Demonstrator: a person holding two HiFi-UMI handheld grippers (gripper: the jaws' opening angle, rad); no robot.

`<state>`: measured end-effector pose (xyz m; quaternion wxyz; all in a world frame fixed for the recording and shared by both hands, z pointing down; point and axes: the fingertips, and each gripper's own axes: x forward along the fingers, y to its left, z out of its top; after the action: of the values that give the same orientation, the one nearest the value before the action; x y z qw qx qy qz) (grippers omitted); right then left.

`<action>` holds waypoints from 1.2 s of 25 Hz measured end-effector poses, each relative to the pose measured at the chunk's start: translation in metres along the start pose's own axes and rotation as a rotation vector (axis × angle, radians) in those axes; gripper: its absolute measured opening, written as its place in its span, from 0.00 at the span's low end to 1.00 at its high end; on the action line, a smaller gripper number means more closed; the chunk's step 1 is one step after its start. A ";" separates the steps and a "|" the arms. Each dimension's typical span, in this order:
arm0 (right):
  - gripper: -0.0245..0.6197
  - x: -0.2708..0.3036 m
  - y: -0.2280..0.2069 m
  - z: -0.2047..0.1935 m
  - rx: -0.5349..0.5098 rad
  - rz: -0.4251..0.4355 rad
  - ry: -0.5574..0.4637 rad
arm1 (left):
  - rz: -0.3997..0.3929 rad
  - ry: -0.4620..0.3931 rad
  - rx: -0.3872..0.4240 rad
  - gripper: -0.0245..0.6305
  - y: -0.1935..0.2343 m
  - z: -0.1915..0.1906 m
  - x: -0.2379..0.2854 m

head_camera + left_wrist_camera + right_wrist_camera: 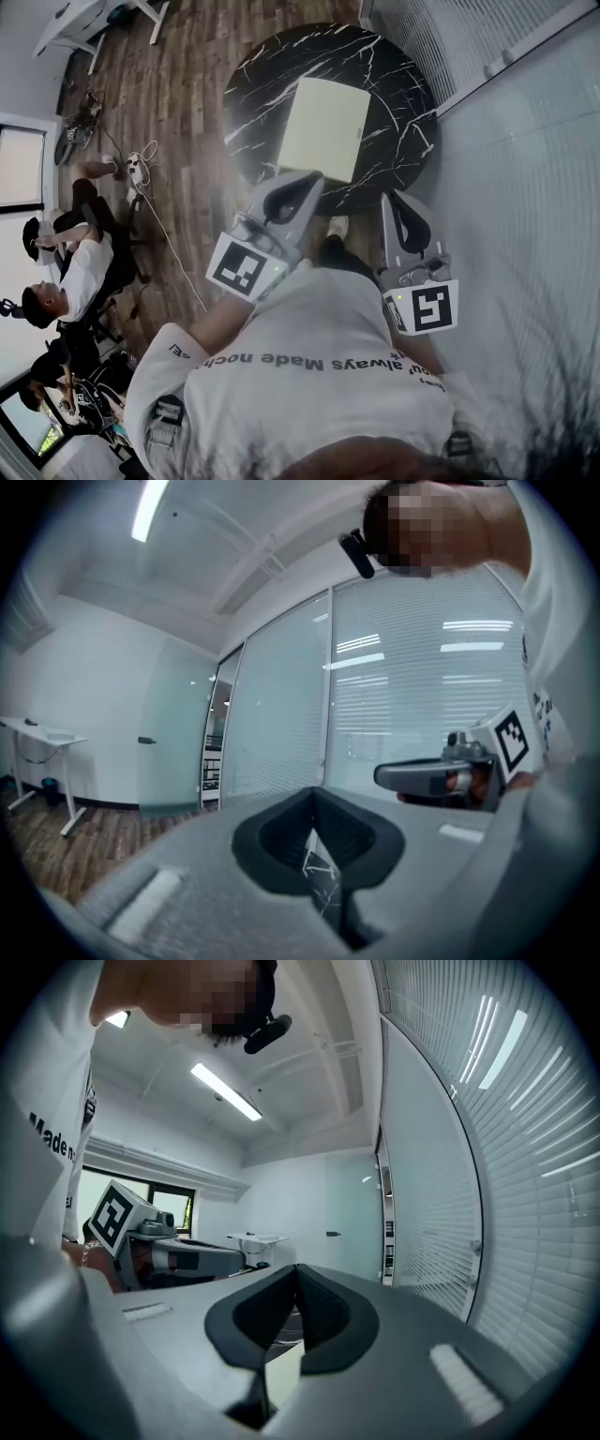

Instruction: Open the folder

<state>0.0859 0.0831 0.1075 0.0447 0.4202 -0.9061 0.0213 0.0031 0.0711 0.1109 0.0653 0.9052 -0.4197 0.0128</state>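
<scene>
Jaws pressed together and holding nothing, the left tool [309, 181] and the right tool [393, 199] are held side by side, roughly level, by a person in a white shirt [309, 375]. Just ahead of their tips lies the folder [326, 128], pale yellow-green, closed and flat on a round black marble table [398, 84]. Its near edge is closer to the left tool. A blinds-covered glass wall [525, 187] runs beside the right tool. On the left tool's side, seated people [66, 272] occupy a wooden floor [187, 84].
</scene>
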 end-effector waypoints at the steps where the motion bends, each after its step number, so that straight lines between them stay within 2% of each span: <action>1: 0.04 0.004 -0.012 0.000 0.001 0.000 0.000 | 0.001 0.002 0.001 0.04 0.003 0.001 0.012; 6: 0.04 0.025 -0.061 0.000 0.009 0.008 0.000 | 0.017 0.016 -0.001 0.04 0.017 0.003 0.062; 10: 0.04 0.039 -0.081 -0.006 0.010 0.037 0.009 | 0.034 0.024 0.003 0.04 0.027 -0.002 0.084; 16: 0.04 0.057 -0.089 -0.003 0.002 0.054 0.015 | 0.053 0.023 0.008 0.04 0.045 0.004 0.093; 23: 0.04 0.087 -0.084 0.010 0.015 0.041 0.010 | 0.033 0.027 0.024 0.04 0.076 0.010 0.093; 30: 0.04 0.107 -0.087 0.000 0.039 0.012 0.039 | 0.025 0.045 0.014 0.04 0.103 -0.006 0.091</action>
<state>0.0840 -0.0544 0.1178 0.0540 0.4152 -0.9069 0.0472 -0.0157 -0.0630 0.1351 0.0684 0.8998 -0.4294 0.0370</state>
